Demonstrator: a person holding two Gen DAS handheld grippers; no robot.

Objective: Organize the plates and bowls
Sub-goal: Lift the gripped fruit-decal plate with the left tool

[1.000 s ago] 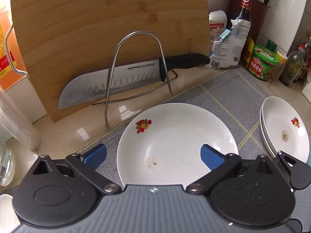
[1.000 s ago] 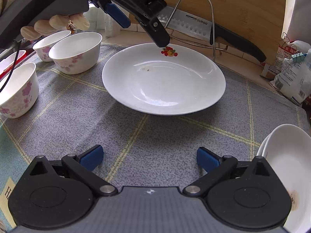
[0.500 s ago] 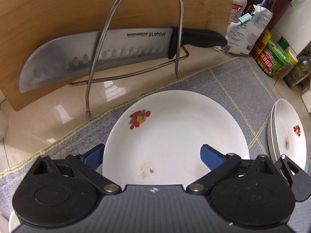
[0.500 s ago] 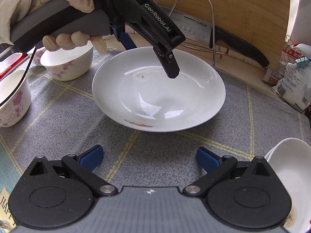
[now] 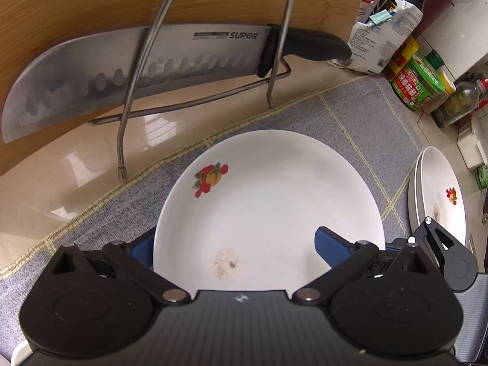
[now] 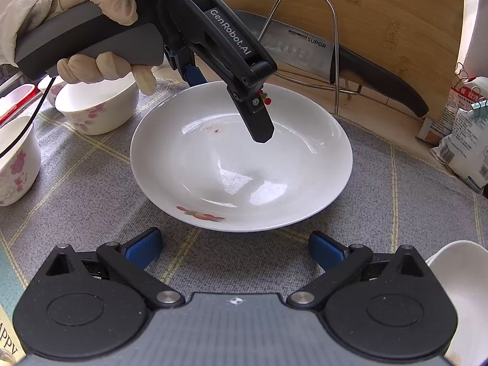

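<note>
A round white glazed plate [image 5: 268, 207] with a small printed fruit motif is seen in the centre of both views, lying on a grey woven mat [image 6: 396, 201] with thin yellow lines. The left tool [image 5: 235, 248] is released: one ribbed blue finger [image 5: 331, 248] is seen over the inside of the plate, the other is partly hidden behind its rim at the lower left. No closing on the rim is visible. In the right wrist view this tool is held by a gloved hand [image 6: 100, 30] at the upper left. The right tool [image 6: 233, 250] is also released and empty, low in the frame, just before the plate. Stacked white plates [image 5: 439, 195] are seen at the right edge, floral ceramic bowls [image 6: 97, 103] at the left. A steel knife [image 5: 137, 70] rests in a wire rack [image 5: 213, 30] before a bamboo board [image 5: 91, 3] on the glossy tabletop [image 5: 55, 183].
</note>
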